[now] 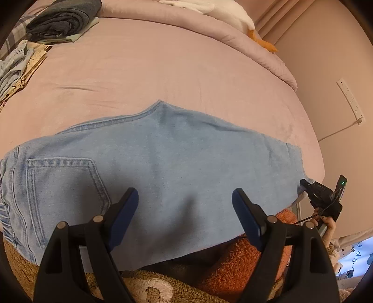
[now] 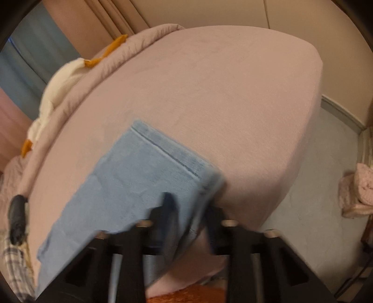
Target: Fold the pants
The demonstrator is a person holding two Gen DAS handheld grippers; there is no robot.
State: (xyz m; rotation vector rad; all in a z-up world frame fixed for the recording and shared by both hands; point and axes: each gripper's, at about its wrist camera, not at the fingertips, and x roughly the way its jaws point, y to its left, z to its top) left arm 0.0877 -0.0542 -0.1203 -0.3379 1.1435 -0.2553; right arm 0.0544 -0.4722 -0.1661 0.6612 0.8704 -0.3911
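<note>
Blur smears the right gripper (image 2: 186, 209), pinching the hem of the light blue denim pants (image 1: 163, 163); the left gripper (image 1: 185, 205), spread, hovers over them on the pink bed (image 1: 163, 70).

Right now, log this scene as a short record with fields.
surface: pink bed
garment: light blue jeans lying flat across the near edge, back pocket up
left gripper: open, above the jeans, nothing between its fingers
right gripper: shut on the hem end of the jeans
other clothes: pile of clothes at the far left of the bed
fold: not yet made
</note>
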